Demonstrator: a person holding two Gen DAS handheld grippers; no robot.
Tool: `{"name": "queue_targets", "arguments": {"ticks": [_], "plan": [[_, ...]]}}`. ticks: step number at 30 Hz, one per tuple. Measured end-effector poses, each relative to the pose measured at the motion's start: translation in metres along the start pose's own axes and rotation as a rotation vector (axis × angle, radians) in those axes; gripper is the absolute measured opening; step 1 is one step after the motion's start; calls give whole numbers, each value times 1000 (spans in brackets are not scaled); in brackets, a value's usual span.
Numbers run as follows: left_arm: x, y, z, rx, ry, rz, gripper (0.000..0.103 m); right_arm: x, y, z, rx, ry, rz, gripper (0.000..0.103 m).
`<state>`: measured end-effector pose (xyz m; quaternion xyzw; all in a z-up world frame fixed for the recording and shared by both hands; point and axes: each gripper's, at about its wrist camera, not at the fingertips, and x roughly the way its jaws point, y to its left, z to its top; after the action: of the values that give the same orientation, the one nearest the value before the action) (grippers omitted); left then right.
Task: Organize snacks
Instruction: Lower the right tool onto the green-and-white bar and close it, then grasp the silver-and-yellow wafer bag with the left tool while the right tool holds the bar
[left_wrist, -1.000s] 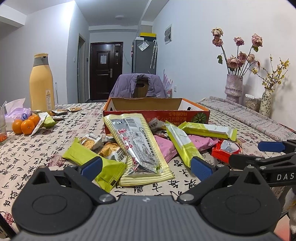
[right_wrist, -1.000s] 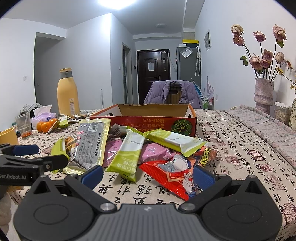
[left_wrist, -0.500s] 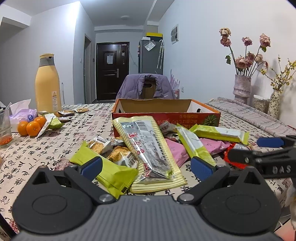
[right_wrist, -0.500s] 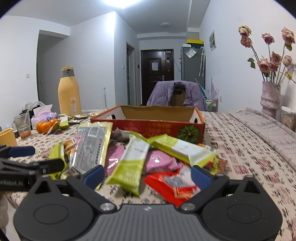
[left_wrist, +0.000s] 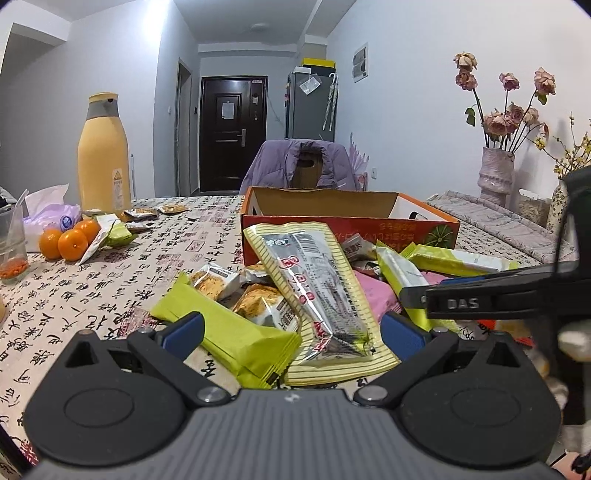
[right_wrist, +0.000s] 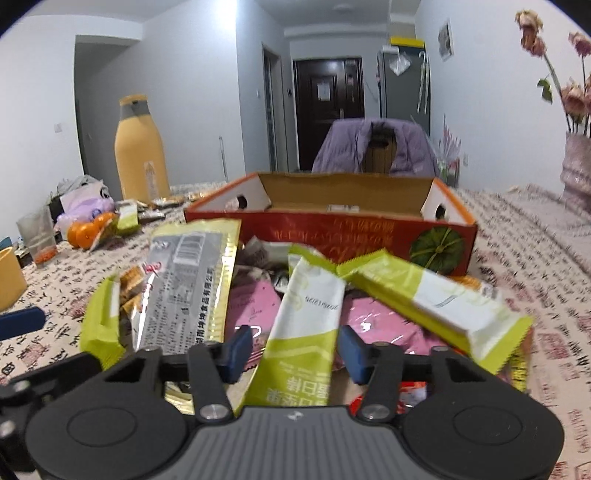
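Observation:
A heap of snack packets lies on the patterned tablecloth in front of an open orange cardboard box (left_wrist: 351, 227) (right_wrist: 325, 230). My right gripper (right_wrist: 297, 350) is closing around the near end of a green-and-white packet (right_wrist: 306, 317). The packet lies between the blue pads, and the left pad still shows a small gap. Seen side-on in the left wrist view, the right gripper (left_wrist: 417, 295) reaches into the heap. My left gripper (left_wrist: 291, 332) stands open and low over a plain green packet (left_wrist: 229, 332) and a long yellow-and-silver packet (left_wrist: 317, 288), holding nothing.
A tall yellow bottle (left_wrist: 103, 155), oranges (left_wrist: 68, 242), a tissue pack and a plastic cup (left_wrist: 11, 243) stand at the left. A vase of dried roses (left_wrist: 496, 177) stands at the right. A chair with a purple jacket (left_wrist: 303, 164) is behind the box.
My right gripper has pushed forward into the heap and its jaws have narrowed around the green-and-white packet. The left gripper has crept slightly closer to the snacks, still open.

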<state>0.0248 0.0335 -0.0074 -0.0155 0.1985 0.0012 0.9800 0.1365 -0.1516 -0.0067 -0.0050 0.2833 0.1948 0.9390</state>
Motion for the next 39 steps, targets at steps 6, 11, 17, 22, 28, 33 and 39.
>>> {"name": "queue_targets", "arguments": {"ticks": [6,11,17,22,28,33,39], "plan": [[2,4,2,0,3,-5,103,14,6,-1,-3,23,-33,47],[3,6,4,-6,9,-8,103,10,2,-1,13,19,-25,37],[6,4,7,-9,25,-5,103,-5,-1,-3,27,-27,-21,34],[12,1,11,-6,38,1,103,-22,-3,3,16,-88,-15,33],[23,-12,17,9,65,4,103,-35,-9,10,4,-135,-15,33],[36,-26,21,26,97,15,103,-38,-17,10,16,-155,10,33],[61,-42,29,18,161,48,98,-43,-24,23,9,-210,19,32]]}}
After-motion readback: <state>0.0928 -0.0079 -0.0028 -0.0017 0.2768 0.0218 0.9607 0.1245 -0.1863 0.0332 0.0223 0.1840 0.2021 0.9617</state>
